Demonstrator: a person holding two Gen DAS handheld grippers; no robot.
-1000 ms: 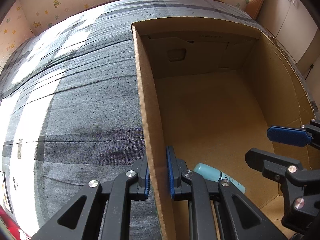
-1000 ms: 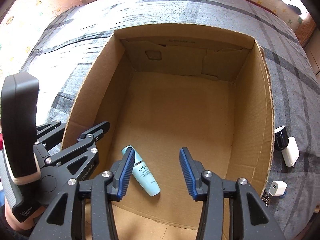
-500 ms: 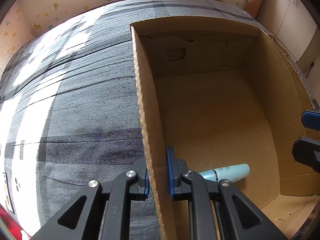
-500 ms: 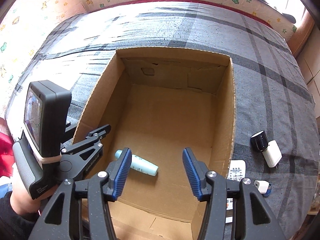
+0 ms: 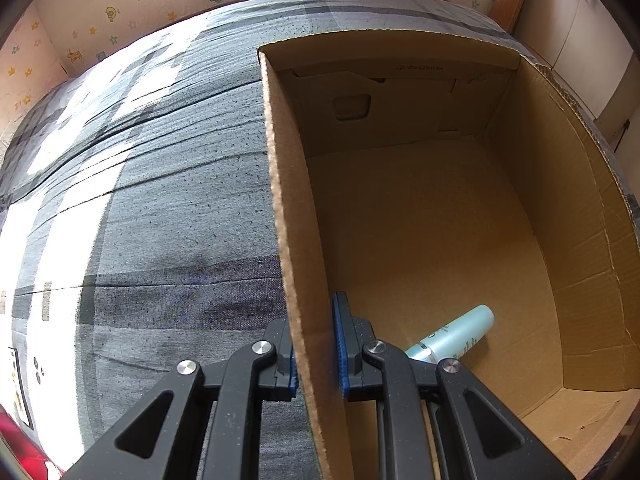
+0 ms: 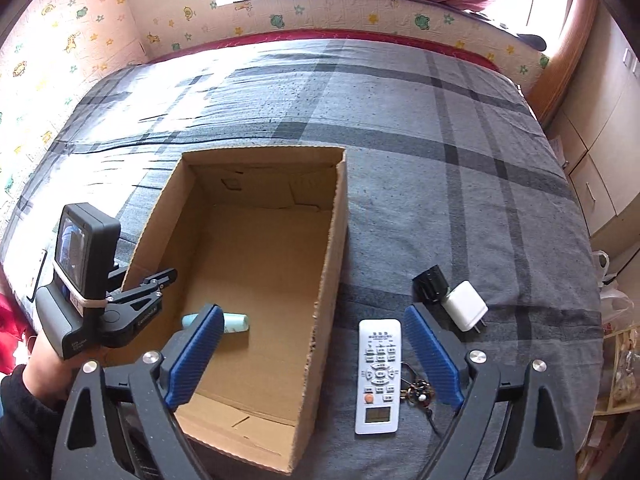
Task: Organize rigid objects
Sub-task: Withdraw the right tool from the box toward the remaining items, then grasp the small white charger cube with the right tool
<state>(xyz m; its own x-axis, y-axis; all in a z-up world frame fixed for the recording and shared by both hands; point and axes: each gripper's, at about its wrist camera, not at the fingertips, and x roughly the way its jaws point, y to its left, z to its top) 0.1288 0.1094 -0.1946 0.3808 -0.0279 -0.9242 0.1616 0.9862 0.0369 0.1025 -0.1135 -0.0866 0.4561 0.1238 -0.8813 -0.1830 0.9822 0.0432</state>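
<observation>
An open cardboard box [image 5: 288, 200] [image 6: 332, 248] sits on a grey plaid bed cover. My left gripper [image 5: 316, 356] [image 6: 162, 278] is shut on the box's left wall, one finger inside and one outside. A light-blue bottle [image 5: 456, 336] [image 6: 236, 322] lies on its side on the box floor near that wall. My right gripper [image 6: 314, 356] hangs above the box's right wall with its jaws opening wide and nothing pressed between them. On the cover right of the box lie a white remote [image 6: 378, 376], a white charger [image 6: 466, 306] and a black plug [image 6: 430, 282].
A small keyring charm [image 6: 418, 390] lies beside the remote. A hand in a dark sleeve [image 6: 36, 376] holds the left gripper. A padded wall with animal prints [image 6: 280, 16] borders the bed, and cabinets [image 6: 600, 152] stand at the right.
My right gripper has risen out of the box and shifted right, its jaws spreading wide. The blue bottle has rolled to lie crosswise. The left gripper has stayed clamped on the wall.
</observation>
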